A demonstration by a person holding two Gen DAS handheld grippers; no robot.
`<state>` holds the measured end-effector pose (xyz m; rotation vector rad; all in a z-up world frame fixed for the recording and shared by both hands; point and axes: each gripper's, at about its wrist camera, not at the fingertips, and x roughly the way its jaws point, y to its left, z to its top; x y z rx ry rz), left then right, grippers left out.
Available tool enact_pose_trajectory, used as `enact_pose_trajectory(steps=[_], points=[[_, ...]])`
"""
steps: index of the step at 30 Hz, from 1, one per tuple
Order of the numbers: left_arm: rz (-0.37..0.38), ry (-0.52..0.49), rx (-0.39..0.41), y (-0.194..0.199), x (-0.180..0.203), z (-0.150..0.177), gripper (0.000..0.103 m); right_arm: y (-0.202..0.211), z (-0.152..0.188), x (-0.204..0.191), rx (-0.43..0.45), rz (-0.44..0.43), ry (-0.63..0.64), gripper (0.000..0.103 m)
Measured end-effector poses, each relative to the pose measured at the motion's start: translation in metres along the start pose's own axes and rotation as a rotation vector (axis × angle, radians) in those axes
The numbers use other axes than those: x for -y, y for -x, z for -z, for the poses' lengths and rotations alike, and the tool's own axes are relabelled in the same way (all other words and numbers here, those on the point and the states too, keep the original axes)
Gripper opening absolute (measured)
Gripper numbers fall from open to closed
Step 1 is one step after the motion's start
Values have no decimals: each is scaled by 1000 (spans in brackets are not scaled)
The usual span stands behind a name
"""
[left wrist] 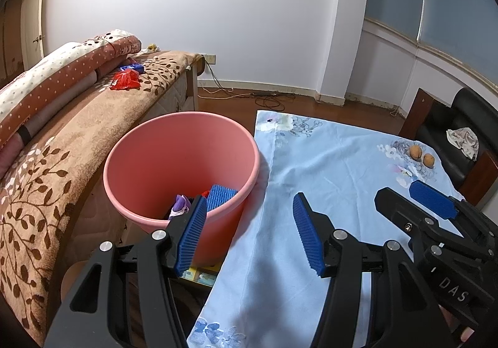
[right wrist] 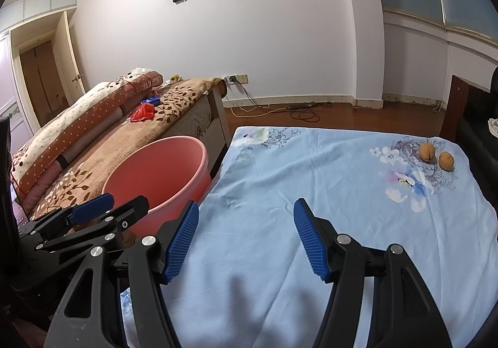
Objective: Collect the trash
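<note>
So, both claws are seen spread wide with nothing held between the ribbed blue pads: the left gripper hangs over the seam between the round pink plastic bin and the light blue floral cloth on the table, and the right gripper is parked over the middle of that cloth. Some trash is already sitting in the bottom of the bin, a purple scrap and a blue ribbed piece at least. What looks left to be collected: two small brown walnut-like lumps lying side by side on the far right corner of the cloth, well apart from either claw, plus a crumpled red wrapper and a blue packet on the brown leaf-patterned bedspread beyond the bin. The lumps are probably best gone for with the right gripper, since they're on its side. To do it cleanly, the pads should be lowered either side of one lump only, not both, and closed just above the cloth so the fabric isn't pinched and dragged along. Round hard things can squirt out, so a centred, gentle squeeze is advised. Then it gets carried across and released over the bin's mouth, not at the rim.
</note>
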<state>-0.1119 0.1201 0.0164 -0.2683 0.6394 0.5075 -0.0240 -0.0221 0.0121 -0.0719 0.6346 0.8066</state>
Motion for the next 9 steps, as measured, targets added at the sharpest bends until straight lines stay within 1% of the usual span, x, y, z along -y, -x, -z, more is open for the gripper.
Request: enact_pose_trajectory(steps=[9], points=[[-2,5,-13,-2,-1,0,58,-2,-1,0,-3,-1,-2,63]])
